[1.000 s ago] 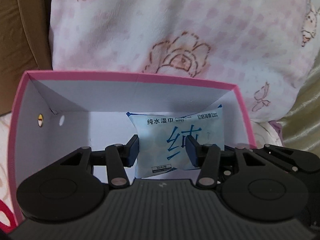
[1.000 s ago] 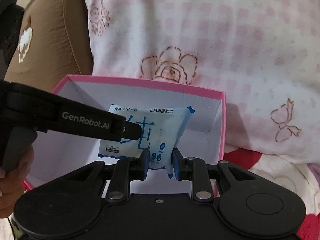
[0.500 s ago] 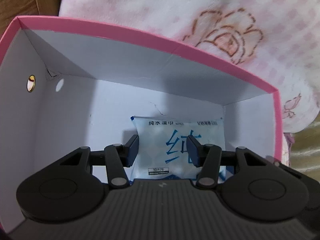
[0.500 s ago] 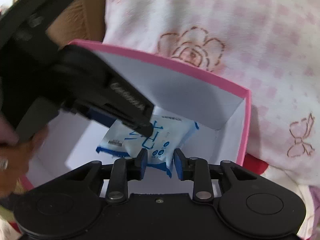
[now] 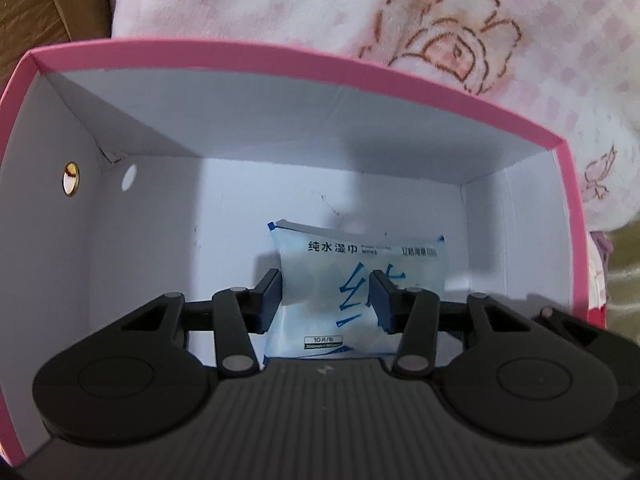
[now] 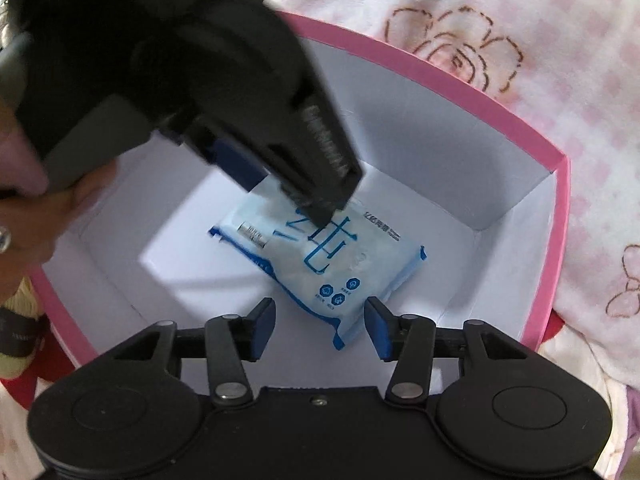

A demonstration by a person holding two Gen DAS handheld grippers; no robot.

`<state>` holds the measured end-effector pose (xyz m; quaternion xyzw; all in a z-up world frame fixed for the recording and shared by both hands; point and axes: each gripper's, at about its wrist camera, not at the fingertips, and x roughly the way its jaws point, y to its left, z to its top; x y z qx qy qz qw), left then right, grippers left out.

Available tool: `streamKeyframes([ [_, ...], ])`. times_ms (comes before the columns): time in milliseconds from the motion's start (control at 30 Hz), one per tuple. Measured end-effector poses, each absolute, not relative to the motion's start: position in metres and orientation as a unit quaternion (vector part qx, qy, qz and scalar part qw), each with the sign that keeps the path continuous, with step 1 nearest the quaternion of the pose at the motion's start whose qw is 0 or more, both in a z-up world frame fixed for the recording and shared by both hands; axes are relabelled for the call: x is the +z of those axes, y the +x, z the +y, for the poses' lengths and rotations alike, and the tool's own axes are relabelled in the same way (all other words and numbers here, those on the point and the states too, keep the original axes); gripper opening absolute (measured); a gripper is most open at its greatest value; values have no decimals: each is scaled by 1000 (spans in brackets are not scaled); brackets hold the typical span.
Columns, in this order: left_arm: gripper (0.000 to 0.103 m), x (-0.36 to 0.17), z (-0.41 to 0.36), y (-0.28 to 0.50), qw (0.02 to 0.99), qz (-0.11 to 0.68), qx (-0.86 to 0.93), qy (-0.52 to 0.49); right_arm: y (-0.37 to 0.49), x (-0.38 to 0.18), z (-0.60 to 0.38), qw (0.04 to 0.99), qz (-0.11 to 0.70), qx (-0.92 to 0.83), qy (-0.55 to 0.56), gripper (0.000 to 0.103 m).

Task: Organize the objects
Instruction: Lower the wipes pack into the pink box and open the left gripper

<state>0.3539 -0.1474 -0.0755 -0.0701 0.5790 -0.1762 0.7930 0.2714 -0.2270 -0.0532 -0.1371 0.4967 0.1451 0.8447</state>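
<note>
A pale blue pack of wet wipes (image 6: pixel 320 256) lies on the white floor of a pink-rimmed box (image 6: pixel 558 184). In the left wrist view the pack (image 5: pixel 352 276) sits between the fingers of my left gripper (image 5: pixel 326 300), which is shut on it inside the box (image 5: pixel 280 56). The left gripper also shows in the right wrist view (image 6: pixel 288 184), reaching down from the upper left onto the pack. My right gripper (image 6: pixel 320 330) is open and empty just above the pack's near corner.
The box rests against a pink and white floral blanket (image 5: pixel 440 20). A brown cushion (image 5: pixel 40 0) is at the upper left. A hand (image 6: pixel 36 208) holds the left gripper. Red fabric (image 6: pixel 556 328) shows at the box's right.
The pack has gone down from the box's opening to its floor. My right gripper has let go of the pack's corner and opened. Both grippers have moved deeper over the box.
</note>
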Motion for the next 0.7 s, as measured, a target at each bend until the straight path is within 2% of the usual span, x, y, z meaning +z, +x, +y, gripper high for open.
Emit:
streamKeyframes([
  [167, 47, -73, -154, 352, 795, 572, -179, -94, 281, -55, -223, 848, 504, 102, -128, 38],
  [200, 47, -73, -157, 353, 798, 569, -178, -93, 282, -55, -222, 850, 503, 93, -128, 31],
  [267, 47, -71, -159, 358, 799, 566, -178, -98, 285, -54, -222, 853, 500, 74, -130, 25],
  [533, 47, -70, -168, 365, 804, 560, -178, -93, 291, -60, -216, 860, 483, 34, -159, 24],
  [700, 50, -57, -160, 354, 806, 558, -184, -72, 271, -48, -215, 876, 461, 53, -132, 26],
])
